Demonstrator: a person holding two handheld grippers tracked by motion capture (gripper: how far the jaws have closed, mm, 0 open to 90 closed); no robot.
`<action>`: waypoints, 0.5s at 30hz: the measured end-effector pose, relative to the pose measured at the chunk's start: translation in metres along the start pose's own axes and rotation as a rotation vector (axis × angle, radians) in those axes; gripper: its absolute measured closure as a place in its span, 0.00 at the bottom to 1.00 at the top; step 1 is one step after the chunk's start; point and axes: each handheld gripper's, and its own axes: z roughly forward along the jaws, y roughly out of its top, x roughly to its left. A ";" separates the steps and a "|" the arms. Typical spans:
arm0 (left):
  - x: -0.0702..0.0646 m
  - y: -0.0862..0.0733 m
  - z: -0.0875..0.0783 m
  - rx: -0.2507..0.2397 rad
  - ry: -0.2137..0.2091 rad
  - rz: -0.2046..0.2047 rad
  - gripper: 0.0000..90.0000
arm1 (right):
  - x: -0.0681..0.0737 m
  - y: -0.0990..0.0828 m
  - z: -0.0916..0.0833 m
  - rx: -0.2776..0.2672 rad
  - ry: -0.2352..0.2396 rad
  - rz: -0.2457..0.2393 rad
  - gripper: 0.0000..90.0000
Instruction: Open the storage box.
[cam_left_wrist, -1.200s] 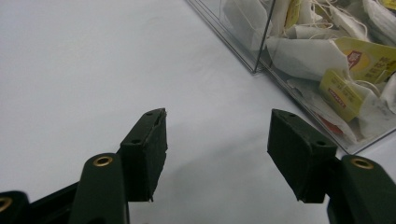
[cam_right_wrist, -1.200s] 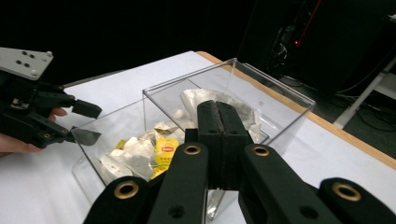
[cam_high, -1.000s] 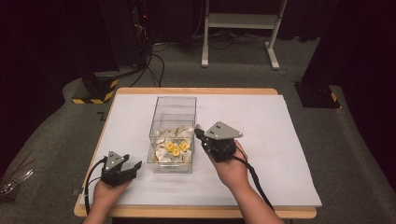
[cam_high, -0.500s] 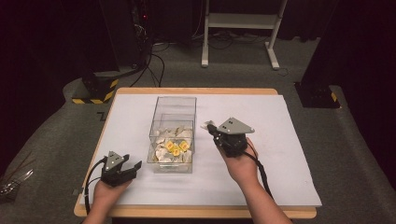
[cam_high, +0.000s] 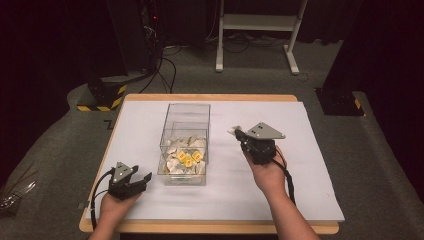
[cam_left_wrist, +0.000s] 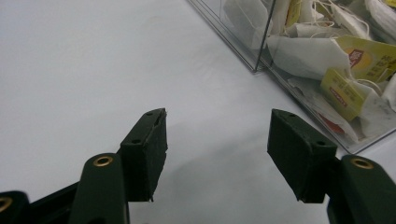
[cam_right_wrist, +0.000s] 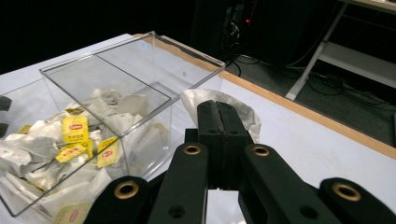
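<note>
Printed tea bag tags, none legible

The yellow tags (cam_right_wrist: 75, 128) on the tea bags in the clear box (cam_right_wrist: 140, 51) carry a red logo patch, but its lettering is too small and blurred to read; it may be a brand name. In the left gripper view another yellow tag (cam_left_wrist: 340, 88) shows red print, likewise unreadable. A dark mark on the table edge (cam_high: 107, 123) cannot be made out.
</note>
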 end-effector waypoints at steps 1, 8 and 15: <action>0.000 0.000 0.000 -0.002 0.000 0.002 0.42 | -0.002 -0.001 0.000 -0.001 -0.003 0.000 1.00; 0.000 0.000 0.000 -0.002 0.000 0.004 0.42 | -0.013 -0.004 -0.002 0.004 -0.029 0.016 1.00; -0.001 0.000 0.000 -0.003 -0.001 0.003 0.42 | -0.022 -0.008 -0.003 0.010 -0.051 0.027 1.00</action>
